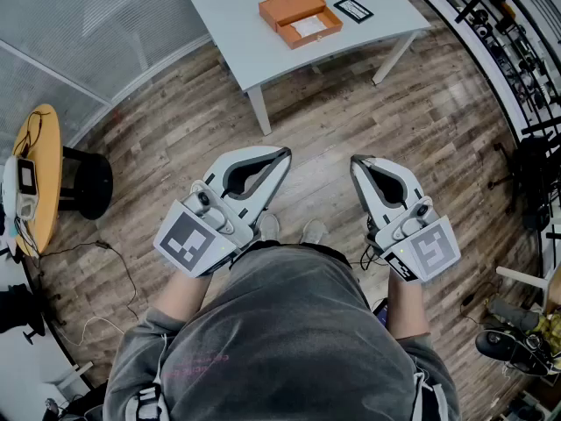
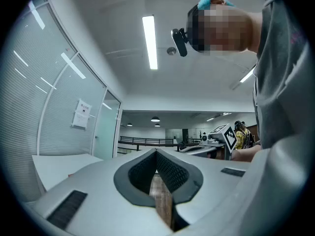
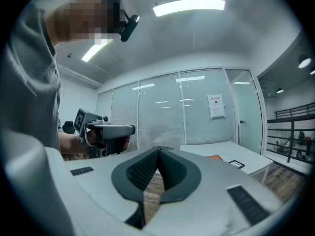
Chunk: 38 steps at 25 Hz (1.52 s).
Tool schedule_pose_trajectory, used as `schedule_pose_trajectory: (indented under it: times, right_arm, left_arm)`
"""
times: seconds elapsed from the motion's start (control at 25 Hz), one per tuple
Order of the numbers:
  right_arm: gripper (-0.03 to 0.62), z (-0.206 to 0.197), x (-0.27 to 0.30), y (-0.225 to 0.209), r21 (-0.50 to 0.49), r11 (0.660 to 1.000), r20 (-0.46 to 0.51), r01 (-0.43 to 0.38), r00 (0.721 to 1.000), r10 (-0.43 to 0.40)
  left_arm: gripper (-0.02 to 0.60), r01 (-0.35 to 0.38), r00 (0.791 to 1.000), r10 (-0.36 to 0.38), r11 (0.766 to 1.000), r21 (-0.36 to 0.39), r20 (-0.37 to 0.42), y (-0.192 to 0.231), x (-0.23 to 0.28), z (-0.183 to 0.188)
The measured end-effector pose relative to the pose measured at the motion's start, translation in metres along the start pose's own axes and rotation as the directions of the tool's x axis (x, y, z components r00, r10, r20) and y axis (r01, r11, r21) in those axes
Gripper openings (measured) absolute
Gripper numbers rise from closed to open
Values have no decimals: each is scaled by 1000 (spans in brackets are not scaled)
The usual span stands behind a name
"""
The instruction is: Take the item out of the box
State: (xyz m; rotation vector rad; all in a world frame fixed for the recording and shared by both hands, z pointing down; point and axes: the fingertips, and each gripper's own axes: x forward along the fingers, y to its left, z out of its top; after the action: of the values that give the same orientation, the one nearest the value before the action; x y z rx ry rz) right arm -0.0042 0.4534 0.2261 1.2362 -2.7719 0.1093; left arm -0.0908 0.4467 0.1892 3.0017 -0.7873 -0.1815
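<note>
An orange box (image 1: 301, 17) lies open on the white table (image 1: 237, 24) far ahead of me, its lid beside the tray. A white item (image 1: 309, 27) rests in the tray. Both grippers hang at waist height over the wooden floor, well short of the table. My left gripper (image 1: 286, 153) is shut, its tips meeting with nothing between them (image 2: 156, 151). My right gripper (image 1: 354, 160) is also shut and empty (image 3: 158, 149). In the right gripper view the orange box (image 3: 214, 157) shows small on the table (image 3: 246, 154), beyond the jaws to the right.
A black-framed card (image 1: 353, 10) lies on the table right of the box. A round yellow side table (image 1: 39, 174) with devices and a black stool (image 1: 92, 182) stand at the left, with cables on the floor. Shelving and gear (image 1: 517, 68) line the right side.
</note>
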Motion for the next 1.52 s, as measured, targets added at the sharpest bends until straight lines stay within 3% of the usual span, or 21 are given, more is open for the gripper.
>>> schedule_pose_trajectory:
  times: [0.52, 0.96, 1.52]
  right_arm:
    - [5, -3, -18, -22, 31, 999, 24, 18, 1000, -19]
    - [5, -25, -53, -50, 85, 995, 14, -47, 999, 46]
    - [5, -29, -72, -74, 89, 994, 7, -67, 998, 66]
  left_arm:
    - [3, -21, 1000, 21, 1000, -9, -22, -14, 17, -14]
    - [4, -82, 995, 81, 997, -11, -58, -45, 44, -36]
    - [3, -103, 991, 103, 995, 1, -84, -55, 67, -45]
